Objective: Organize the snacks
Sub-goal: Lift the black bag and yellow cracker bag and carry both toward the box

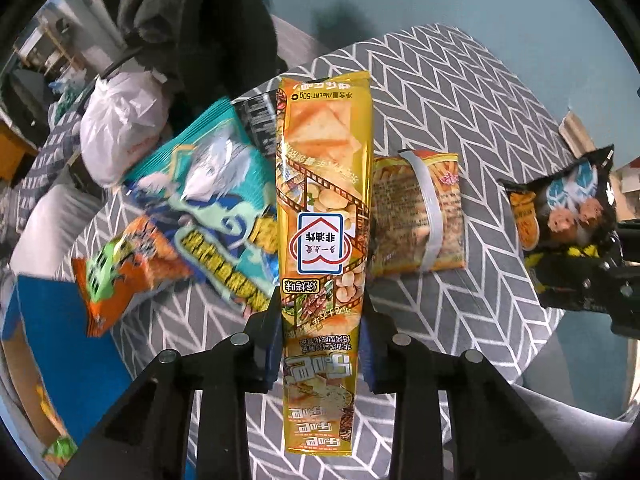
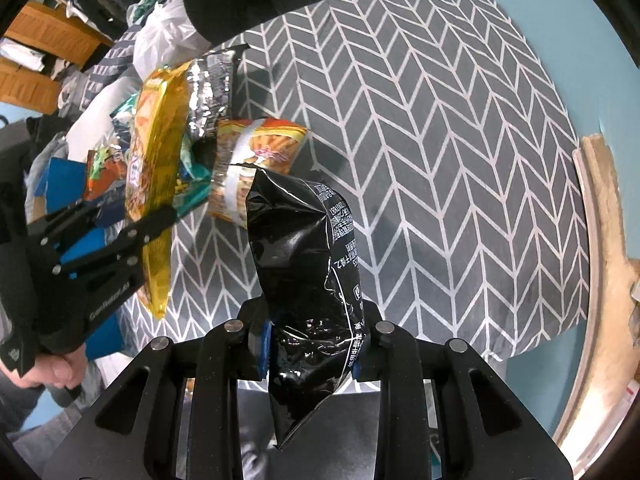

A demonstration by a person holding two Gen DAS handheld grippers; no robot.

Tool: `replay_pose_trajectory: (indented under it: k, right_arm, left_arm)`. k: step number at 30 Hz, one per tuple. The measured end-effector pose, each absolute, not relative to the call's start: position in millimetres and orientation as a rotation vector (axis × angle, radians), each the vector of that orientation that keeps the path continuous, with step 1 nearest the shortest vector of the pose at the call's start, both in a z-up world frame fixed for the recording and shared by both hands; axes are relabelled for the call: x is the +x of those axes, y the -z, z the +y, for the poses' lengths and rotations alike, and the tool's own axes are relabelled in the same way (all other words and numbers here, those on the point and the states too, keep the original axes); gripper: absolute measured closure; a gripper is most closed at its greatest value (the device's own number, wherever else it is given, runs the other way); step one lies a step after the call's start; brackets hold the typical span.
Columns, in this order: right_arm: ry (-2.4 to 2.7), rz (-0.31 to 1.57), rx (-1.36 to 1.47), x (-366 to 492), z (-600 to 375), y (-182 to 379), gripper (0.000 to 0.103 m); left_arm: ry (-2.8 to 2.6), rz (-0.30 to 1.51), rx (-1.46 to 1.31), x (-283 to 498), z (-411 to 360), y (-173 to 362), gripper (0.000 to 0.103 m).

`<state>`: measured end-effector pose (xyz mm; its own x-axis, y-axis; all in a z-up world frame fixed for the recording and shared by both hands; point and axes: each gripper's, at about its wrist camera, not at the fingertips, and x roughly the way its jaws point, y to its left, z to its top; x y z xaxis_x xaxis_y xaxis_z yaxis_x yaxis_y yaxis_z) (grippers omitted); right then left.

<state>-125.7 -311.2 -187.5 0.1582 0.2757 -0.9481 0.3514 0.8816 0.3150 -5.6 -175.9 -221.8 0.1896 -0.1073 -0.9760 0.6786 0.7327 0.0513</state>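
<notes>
Holding one bag per claw: left claw [image 1: 322, 344] clamped low on the yellow cracker bag [image 1: 322, 216], right claw [image 2: 312, 344] clamped on the black snack bag [image 2: 308, 280], both above the chevron-covered tabletop [image 2: 440, 120], presumably for sorting away from the leftover pile.

Held between the jaws of the left gripper [image 1: 322, 344], upside down to the camera: a gold snack bag [image 1: 322, 216] marked "50g" after "NetWT:", with "非油炸" in a white house-shaped badge. Small white print on the black bag [image 2: 308, 280] in the right gripper [image 2: 312, 344], too fine to read.
</notes>
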Motion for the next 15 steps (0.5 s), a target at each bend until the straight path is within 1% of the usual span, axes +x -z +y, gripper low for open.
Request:
replay_pose_trajectory:
  k: [8,15]
  right_arm:
    - [0.023,1.411,0.501,-113.1,-297.3,167.6,0.078]
    - [-0.035,1.399,0.447,-92.5,-266.4,150.9,0.078]
  left_arm:
    - [0.537,1.279,0.43,-13.2,-141.0,187.8,0.071]
    - [0.459,1.272,0.333,-12.2,-101.3,161.7,0.071]
